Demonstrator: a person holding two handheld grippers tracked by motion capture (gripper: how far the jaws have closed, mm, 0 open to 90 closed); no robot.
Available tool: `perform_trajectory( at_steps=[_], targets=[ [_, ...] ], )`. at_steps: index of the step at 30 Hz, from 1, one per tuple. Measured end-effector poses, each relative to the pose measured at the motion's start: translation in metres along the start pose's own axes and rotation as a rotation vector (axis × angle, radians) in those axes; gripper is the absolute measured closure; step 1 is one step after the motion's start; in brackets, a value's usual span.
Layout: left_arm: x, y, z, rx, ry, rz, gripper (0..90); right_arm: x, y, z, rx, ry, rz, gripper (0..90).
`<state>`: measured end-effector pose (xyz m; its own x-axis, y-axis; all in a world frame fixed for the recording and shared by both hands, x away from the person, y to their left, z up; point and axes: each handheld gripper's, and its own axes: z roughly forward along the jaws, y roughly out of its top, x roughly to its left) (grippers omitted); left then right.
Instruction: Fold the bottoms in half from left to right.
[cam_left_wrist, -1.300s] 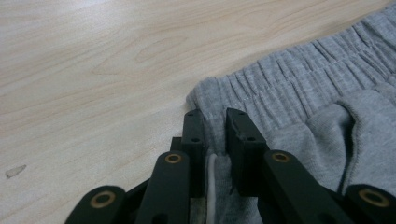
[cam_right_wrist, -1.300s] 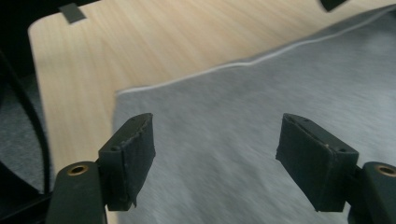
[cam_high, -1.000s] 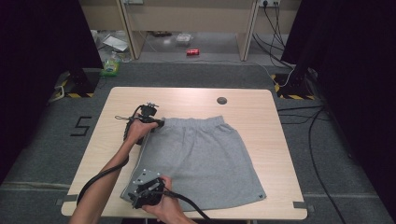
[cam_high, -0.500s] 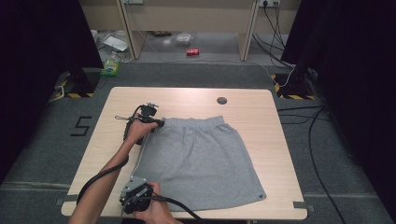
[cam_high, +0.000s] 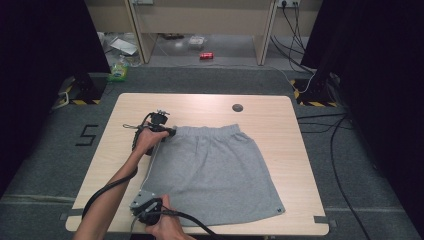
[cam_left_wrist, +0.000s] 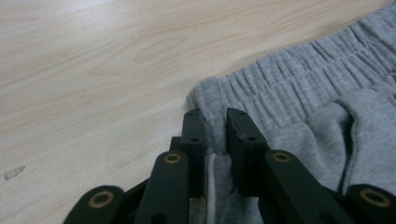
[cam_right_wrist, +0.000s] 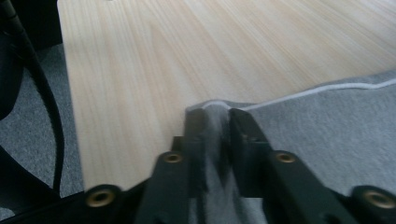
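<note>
Desk (cam_high: 300, 150) of pale wood grain with rounded corners carries everything here, standing on dark grey carpet. Spread flat across its middle lies the grey jersey skirt with the gathered elastic waistband (cam_high: 212, 167), waistband toward twelve o'clock and wider hem toward six o'clock, its hem corner at five o'clock bearing a small dark mark. A round dark cap (cam_high: 238, 107) sits in the desktop at about one o'clock from the skirt, well apart from it.

At ten o'clock of the skirt, the left claw (cam_high: 169, 132) is clamped on the waistband corner; in the left gripper view its jaws (cam_left_wrist: 215, 140) stand nearly together with the gathered cloth and a pale seam pinched between them.

At seven o'clock, the right claw (cam_high: 150, 196) has just been closing, and in the right gripper view (cam_right_wrist: 215, 135) its jaws now pinch the hem corner, the white-edged cloth bunched up between the pads.
</note>
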<state>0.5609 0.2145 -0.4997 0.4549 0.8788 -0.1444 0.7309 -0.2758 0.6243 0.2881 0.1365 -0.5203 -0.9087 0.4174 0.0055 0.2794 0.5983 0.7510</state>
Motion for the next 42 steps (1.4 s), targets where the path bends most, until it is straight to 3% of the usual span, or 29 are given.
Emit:
perform_trajectory(
  at_steps=[8,10,14,16,23,32,42],
  targets=[
    [-0.006,0.002,-0.002,0.005,0.022,0.039,80.5,-0.006,0.0,-0.011,-0.031,0.048,0.034,86.8],
    [-0.009,0.006,-0.005,0.006,-0.005,0.058,81.1,-0.008,0.001,-0.018,-0.051,0.051,0.036,86.9],
    [-0.011,0.016,-0.019,-0.021,-0.035,0.029,81.4,-0.014,0.005,-0.032,-0.091,0.064,0.042,87.0],
    [-0.013,0.024,-0.027,-0.031,-0.057,0.013,81.5,-0.015,0.006,-0.039,-0.104,0.07,0.069,87.0],
    [-0.03,0.044,-0.042,-0.042,-0.081,0.002,81.5,-0.021,0.009,-0.066,-0.168,0.086,0.096,87.0],
    [-0.057,0.07,-0.052,-0.047,-0.108,-0.005,81.5,-0.033,0.005,-0.112,-0.242,0.059,0.129,87.1],
    [-0.092,0.093,-0.051,-0.046,-0.099,0.024,81.5,-0.053,-0.024,-0.162,-0.319,0.006,0.205,87.2]
  ],
)
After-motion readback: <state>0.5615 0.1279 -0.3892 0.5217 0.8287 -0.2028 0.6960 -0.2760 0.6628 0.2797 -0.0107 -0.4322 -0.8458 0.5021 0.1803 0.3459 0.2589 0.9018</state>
